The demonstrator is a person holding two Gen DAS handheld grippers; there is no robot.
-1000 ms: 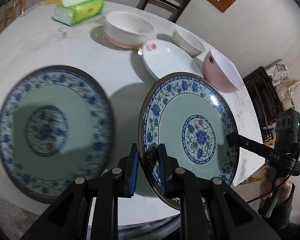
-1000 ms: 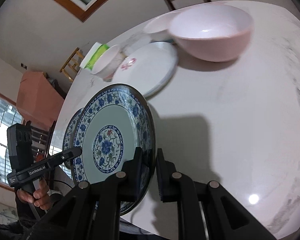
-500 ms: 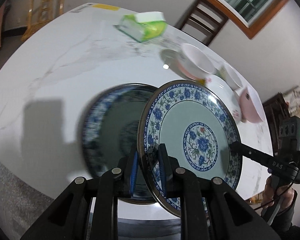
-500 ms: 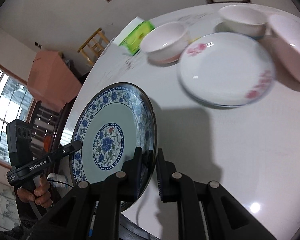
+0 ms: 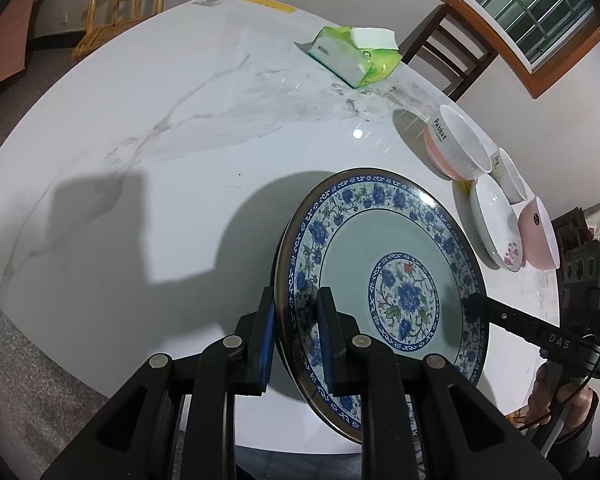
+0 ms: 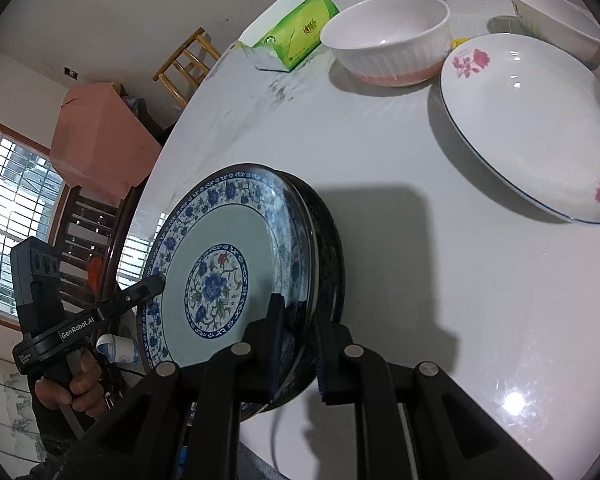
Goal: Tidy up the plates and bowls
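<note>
Blue-and-white floral porcelain plate (image 5: 384,280) is seen clamped at its near rim by the left tool (image 5: 296,336) above the white marble surface (image 5: 180,160), while, from the right wrist, its opposite rim is pinched by the right tool (image 6: 298,344) over a second matching plate (image 6: 332,264).

My views are sharp, fisheye-bent at the rims; glare at two o'clock on the worktop (image 5: 180,128), with hard shadows.

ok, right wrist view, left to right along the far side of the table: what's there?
tissue pack → ribbed white bowl → white floral plate
</note>
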